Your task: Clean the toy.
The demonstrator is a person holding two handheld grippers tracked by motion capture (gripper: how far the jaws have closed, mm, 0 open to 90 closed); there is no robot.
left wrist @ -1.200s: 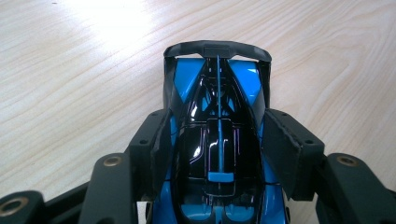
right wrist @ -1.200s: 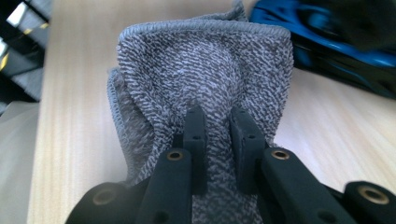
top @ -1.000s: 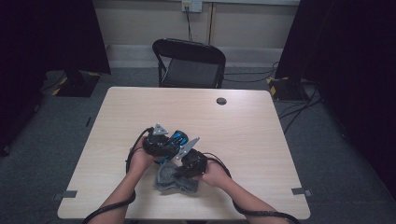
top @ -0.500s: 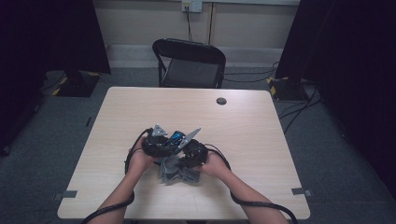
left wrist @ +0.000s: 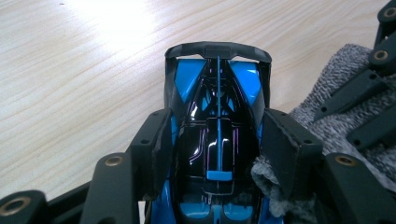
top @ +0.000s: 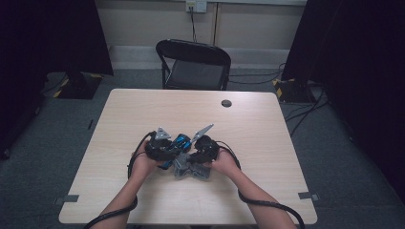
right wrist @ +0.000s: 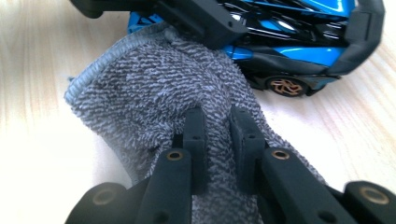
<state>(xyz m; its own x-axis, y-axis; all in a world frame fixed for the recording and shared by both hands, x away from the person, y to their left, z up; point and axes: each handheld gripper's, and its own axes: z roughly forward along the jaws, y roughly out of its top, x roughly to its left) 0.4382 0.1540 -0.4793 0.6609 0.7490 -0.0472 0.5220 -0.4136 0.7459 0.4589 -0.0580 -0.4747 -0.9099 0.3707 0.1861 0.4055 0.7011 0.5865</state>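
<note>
High view: left hand-held gripper (top: 177, 149) clamps toy car (top: 175, 144); right hand-held gripper (top: 192, 163) pinches grey cloth (top: 184, 168).

Probably a lab or recording studio, black curtains (top: 52, 33), bare table (top: 143, 109), folding chair (top: 193, 64), floor cables (top: 310, 107)

The room is dim and dark at the sides. A bright white glare sits on the table (left wrist: 116, 18) beyond the left gripper (left wrist: 218, 144). Close jaws look blurry.
</note>
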